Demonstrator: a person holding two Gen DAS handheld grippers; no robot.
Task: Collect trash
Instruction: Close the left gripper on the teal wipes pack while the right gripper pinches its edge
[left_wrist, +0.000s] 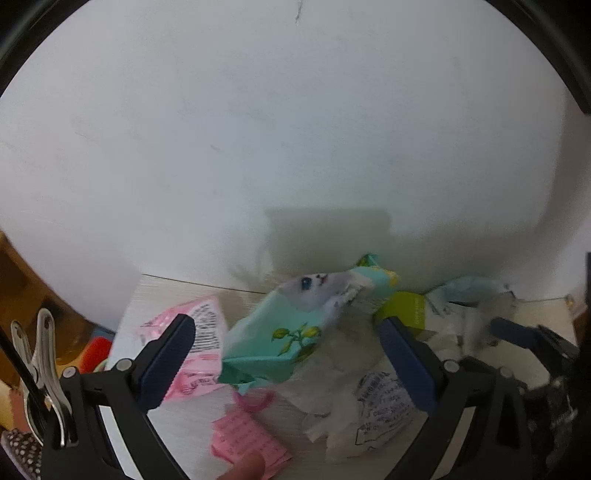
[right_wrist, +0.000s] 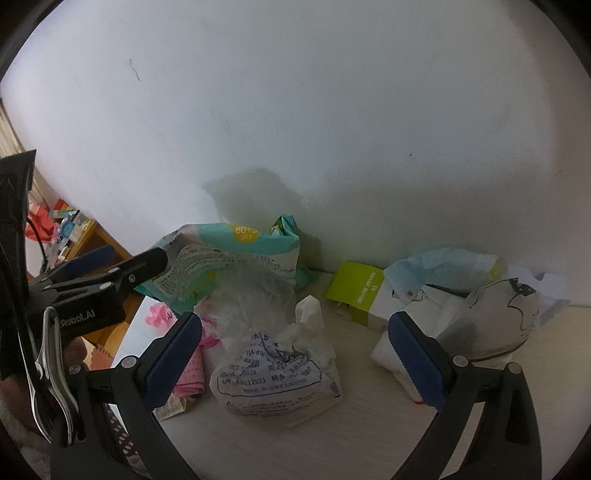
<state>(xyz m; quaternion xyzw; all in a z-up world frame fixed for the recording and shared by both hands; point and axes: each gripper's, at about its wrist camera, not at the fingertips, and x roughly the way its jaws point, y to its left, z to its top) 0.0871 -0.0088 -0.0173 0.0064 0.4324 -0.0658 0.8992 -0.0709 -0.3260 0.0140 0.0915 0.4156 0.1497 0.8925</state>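
Observation:
Trash lies heaped on a pale table (right_wrist: 351, 443) against a white wall. A teal wipes packet (left_wrist: 280, 332) with a cat picture sits between the fingers of my left gripper (left_wrist: 288, 362), which is open. To its left is a pink packet (left_wrist: 199, 354); a pink slip (left_wrist: 247, 439) lies below. My right gripper (right_wrist: 295, 360) is open over a crumpled white printed bag (right_wrist: 273, 373). The teal wipes packet (right_wrist: 236, 258) lies behind the bag. A green and white box (right_wrist: 354, 291) and clear plastic (right_wrist: 491, 314) with a cat drawing lie to the right.
The table's left edge (left_wrist: 125, 332) drops off toward a wooden shelf (right_wrist: 85, 236) holding small colourful items. The wall stands close behind the heap. A person's fingertip (left_wrist: 247, 469) shows at the bottom. One blue finger (left_wrist: 513, 330) of the right gripper shows at the right.

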